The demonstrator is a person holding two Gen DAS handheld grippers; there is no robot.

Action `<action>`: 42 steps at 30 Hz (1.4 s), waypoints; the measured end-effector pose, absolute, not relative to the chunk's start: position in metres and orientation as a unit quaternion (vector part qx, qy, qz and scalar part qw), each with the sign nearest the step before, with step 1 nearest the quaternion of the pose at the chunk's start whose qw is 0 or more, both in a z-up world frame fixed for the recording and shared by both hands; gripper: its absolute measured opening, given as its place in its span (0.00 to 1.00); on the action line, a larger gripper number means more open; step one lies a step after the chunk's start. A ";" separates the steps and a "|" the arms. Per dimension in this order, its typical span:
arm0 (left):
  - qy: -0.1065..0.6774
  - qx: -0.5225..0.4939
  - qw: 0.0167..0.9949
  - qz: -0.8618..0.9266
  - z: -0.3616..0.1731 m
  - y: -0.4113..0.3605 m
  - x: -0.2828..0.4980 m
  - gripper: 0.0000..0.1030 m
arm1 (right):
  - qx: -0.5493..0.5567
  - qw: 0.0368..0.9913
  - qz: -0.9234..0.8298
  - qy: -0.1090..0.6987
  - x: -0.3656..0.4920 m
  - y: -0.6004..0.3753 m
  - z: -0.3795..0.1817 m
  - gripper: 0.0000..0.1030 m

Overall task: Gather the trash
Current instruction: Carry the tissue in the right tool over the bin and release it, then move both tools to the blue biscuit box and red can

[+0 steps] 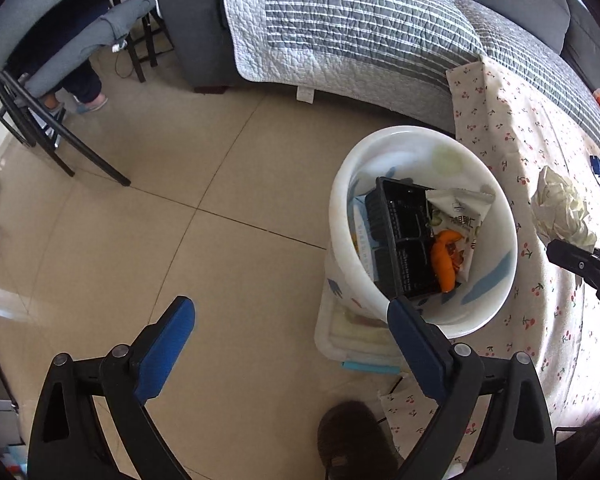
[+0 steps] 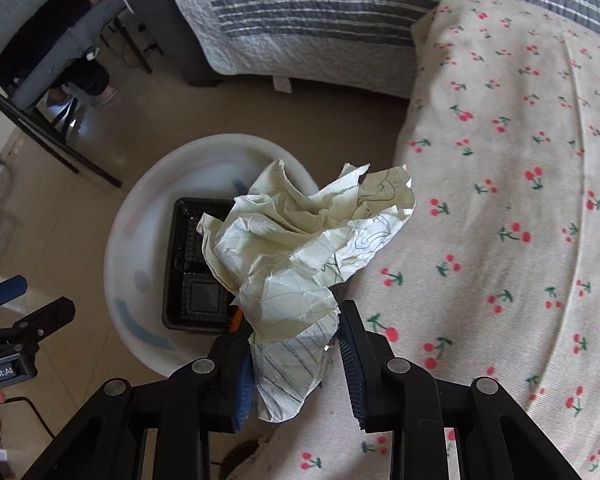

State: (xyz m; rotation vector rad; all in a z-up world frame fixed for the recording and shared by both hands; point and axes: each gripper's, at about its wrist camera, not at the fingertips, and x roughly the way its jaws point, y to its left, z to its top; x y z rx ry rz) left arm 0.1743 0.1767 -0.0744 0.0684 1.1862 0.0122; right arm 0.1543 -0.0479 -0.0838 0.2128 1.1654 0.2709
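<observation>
Right gripper [image 2: 296,364] is seen clamped on crumpled lined paper [image 2: 304,248], held at frame centre, w/ white bin [image 2: 128,248] beneath at centre-left and cherry-print cloth [image 2: 500,200] to the right. Left gripper [image 1: 292,344] is held wide apart, nothing betw. pads, at lower frame over tiled floor [image 1: 180,220]. Black tray [image 1: 400,248] and orange scrap [image 1: 444,260] are noted inside bin, centre-right.

I cannot read the snack packet [image 1: 456,220] print; crumpled paper [image 2: 300,260] hides part of the black tray [image 2: 192,264].
</observation>
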 end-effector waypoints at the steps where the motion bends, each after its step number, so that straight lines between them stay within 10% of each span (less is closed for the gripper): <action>1: 0.559 0.031 0.829 0.007 -0.075 0.180 0.174 0.96 | 0.095 0.821 0.128 0.548 0.157 -0.043 -0.086 0.33; 7: 0.560 0.026 0.828 0.008 -0.075 0.188 0.173 0.96 | 0.084 0.825 0.140 0.540 0.166 -0.029 -0.092 0.36; 11: 0.560 0.026 0.828 0.009 -0.075 0.189 0.174 0.96 | 0.095 0.842 0.154 0.509 0.164 -0.029 -0.084 0.85; 42: 0.539 0.070 0.837 -0.061 -0.048 0.060 0.185 0.96 | 0.084 0.856 0.007 0.509 0.084 -0.209 -0.042 0.94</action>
